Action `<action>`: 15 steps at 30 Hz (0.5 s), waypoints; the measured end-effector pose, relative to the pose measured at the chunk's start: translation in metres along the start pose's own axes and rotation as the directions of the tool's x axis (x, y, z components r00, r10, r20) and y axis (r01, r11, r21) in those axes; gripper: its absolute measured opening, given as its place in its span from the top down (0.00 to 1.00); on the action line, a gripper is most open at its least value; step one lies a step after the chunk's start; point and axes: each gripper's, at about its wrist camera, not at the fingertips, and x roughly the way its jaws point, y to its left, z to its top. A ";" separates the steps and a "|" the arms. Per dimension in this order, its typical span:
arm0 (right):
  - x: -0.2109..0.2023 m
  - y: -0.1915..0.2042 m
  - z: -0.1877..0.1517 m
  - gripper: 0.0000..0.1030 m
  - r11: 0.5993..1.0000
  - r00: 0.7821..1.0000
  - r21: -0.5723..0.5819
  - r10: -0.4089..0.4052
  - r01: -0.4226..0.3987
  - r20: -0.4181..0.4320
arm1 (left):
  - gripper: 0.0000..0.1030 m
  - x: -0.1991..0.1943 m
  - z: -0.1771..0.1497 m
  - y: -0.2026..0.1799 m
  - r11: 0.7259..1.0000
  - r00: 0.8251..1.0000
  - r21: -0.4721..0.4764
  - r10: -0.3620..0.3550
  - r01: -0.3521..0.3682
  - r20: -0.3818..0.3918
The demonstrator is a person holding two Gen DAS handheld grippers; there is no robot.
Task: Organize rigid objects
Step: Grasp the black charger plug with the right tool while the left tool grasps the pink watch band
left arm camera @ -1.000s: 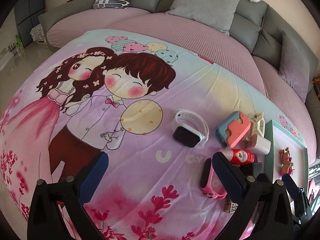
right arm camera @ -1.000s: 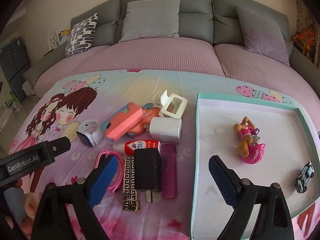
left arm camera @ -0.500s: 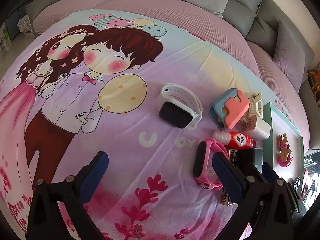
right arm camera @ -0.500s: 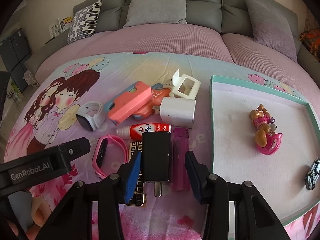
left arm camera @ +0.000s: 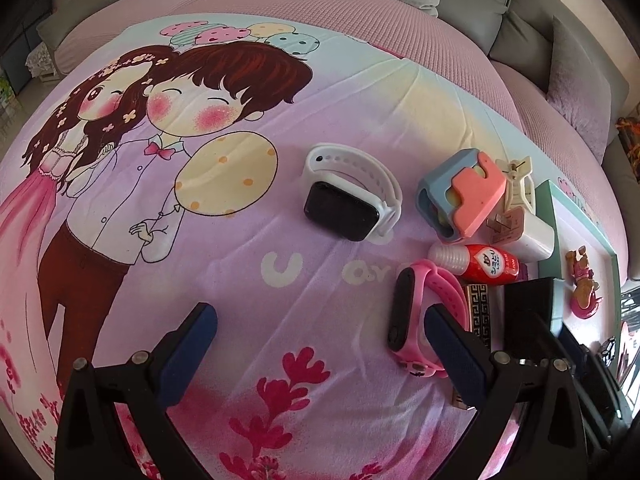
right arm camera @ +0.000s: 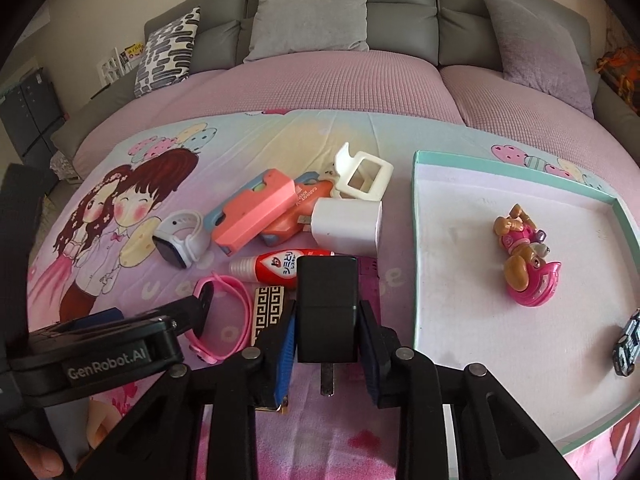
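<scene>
A black charger (right arm camera: 327, 304) sits between blue gripper pads (right arm camera: 285, 354). The blanket (left arm camera: 248, 264) is lilac with a cartoon couple and pink flowers. The tray (right arm camera: 516, 184) is white with a mint rim; the watch (left arm camera: 352, 196) white, the band (left arm camera: 428, 312) pink, the bottle (right arm camera: 280, 266) red, the sofa (right arm camera: 400, 20) grey.

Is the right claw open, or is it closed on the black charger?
Closed. In the right wrist view the right claw has both blue pads against the sides of the black charger, whose plug prong points toward the camera.
</scene>
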 end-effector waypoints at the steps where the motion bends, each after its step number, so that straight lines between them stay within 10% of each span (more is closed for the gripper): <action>1: -0.005 -0.002 0.001 0.70 1.000 1.000 0.007 0.000 -0.001 0.015 | 0.00 0.002 0.000 -0.002 1.000 1.000 0.011 0.015 -0.014 -0.001; 7: -0.022 -0.014 0.005 0.70 0.999 0.998 0.042 -0.022 0.019 0.060 | 0.01 0.011 -0.006 -0.024 0.993 0.997 0.087 0.079 -0.080 0.017; 15: -0.022 -0.027 0.005 0.70 0.997 0.998 0.078 -0.033 0.029 0.050 | 0.39 0.011 -0.015 -0.057 0.967 0.991 0.224 0.107 -0.121 0.077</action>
